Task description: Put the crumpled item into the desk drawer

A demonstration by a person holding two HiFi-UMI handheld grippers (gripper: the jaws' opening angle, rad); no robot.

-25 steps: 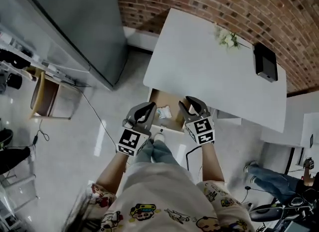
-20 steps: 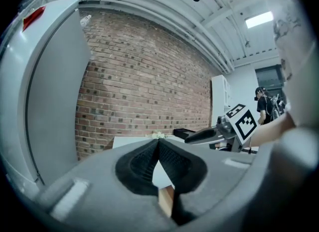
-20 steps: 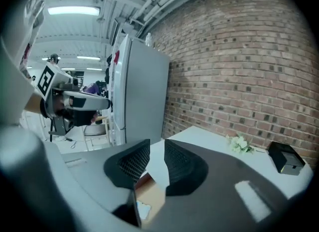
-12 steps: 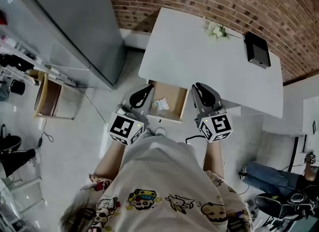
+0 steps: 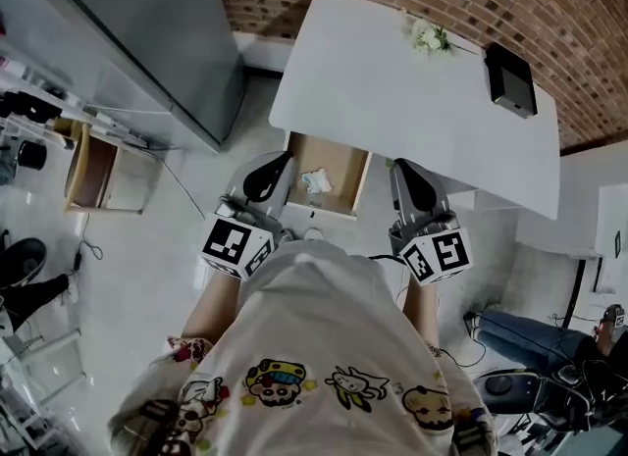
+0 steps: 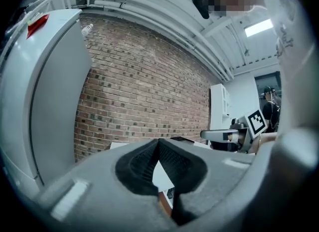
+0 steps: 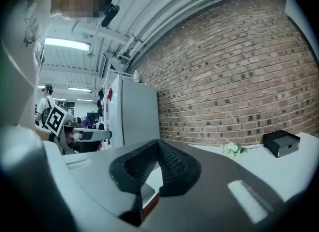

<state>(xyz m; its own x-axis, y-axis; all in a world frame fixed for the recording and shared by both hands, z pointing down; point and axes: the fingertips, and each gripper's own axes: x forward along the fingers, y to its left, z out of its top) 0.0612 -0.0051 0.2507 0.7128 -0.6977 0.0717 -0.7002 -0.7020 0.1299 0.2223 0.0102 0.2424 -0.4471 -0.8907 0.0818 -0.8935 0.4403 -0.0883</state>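
Note:
The white desk (image 5: pixel 392 101) has its wooden drawer (image 5: pixel 339 164) pulled open below the front edge. A crumpled white item (image 5: pixel 314 181) lies inside the drawer, free of both grippers. My left gripper (image 5: pixel 265 177) hovers just left of the drawer, jaws shut and empty; in the left gripper view its pads (image 6: pixel 158 146) meet with nothing between them. My right gripper (image 5: pixel 407 179) hangs at the drawer's right side under the desk edge, also shut on nothing, as its own view shows (image 7: pixel 158 148).
A black box (image 5: pixel 510 79) and a small bunch of white flowers (image 5: pixel 429 39) sit at the desk's far side by the brick wall. A tall grey cabinet (image 5: pixel 147 32) stands left, a low wooden shelf (image 5: pixel 88 175) beyond it. Another person's legs (image 5: pixel 520 331) are at the right.
The right gripper's jaws have gone from open to shut. Both grippers have drawn back from the drawer toward my body. The crumpled item stays in the drawer.

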